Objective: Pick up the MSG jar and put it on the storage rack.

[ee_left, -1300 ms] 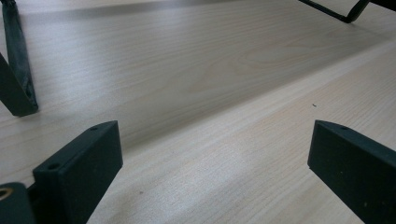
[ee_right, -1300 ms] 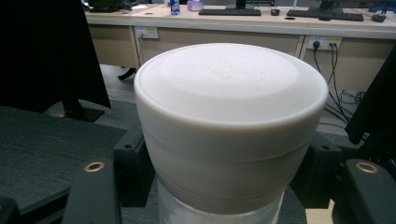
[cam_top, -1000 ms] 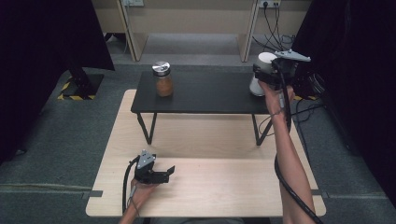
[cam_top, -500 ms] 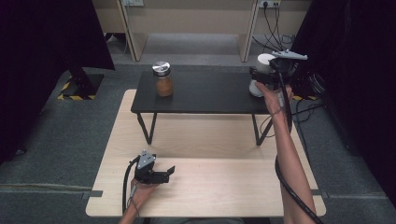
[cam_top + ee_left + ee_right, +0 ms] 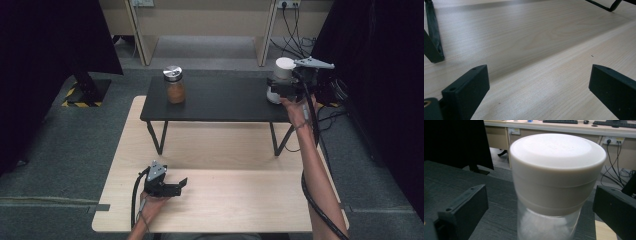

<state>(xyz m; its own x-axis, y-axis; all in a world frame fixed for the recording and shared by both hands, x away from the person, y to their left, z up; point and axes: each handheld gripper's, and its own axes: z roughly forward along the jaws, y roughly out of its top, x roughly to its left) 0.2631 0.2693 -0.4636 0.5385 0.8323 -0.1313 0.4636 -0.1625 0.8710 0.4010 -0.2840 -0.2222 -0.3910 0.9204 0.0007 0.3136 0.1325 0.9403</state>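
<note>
No legible text on anything here.

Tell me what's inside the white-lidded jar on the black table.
The white-lidded jar has frosted, cloudy walls below its lid; something pale shows through, but what it is can't be told. The lid covers the top.
</note>
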